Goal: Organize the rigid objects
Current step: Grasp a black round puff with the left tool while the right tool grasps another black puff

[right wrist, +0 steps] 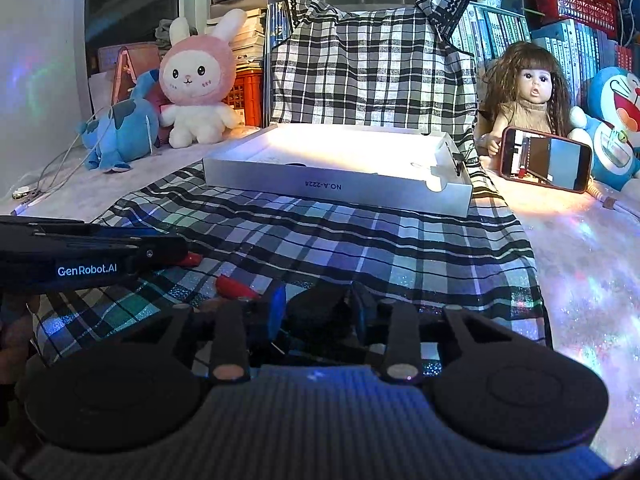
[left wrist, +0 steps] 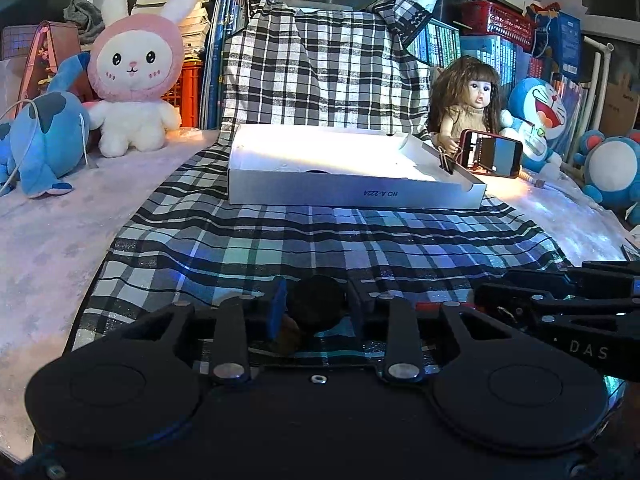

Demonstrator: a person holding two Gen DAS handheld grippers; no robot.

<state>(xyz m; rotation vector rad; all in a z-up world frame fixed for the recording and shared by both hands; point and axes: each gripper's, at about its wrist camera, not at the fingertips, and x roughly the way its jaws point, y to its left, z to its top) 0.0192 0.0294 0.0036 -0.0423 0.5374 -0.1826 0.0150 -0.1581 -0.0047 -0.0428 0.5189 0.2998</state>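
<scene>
Left gripper (left wrist: 316, 312): matte black, twin round discs, silver rivets, blue finger pads, "DAS" lettering. Right gripper (right wrist: 318, 312): identical, "GenRobot.AI" lettering, ribbed top.

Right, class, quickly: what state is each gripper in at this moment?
Left gripper: shut on a dark round object.
Right gripper: shut on a dark rounded object.

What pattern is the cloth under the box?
Black-and-white plaid cloth, clearest in the right wrist view.
</scene>
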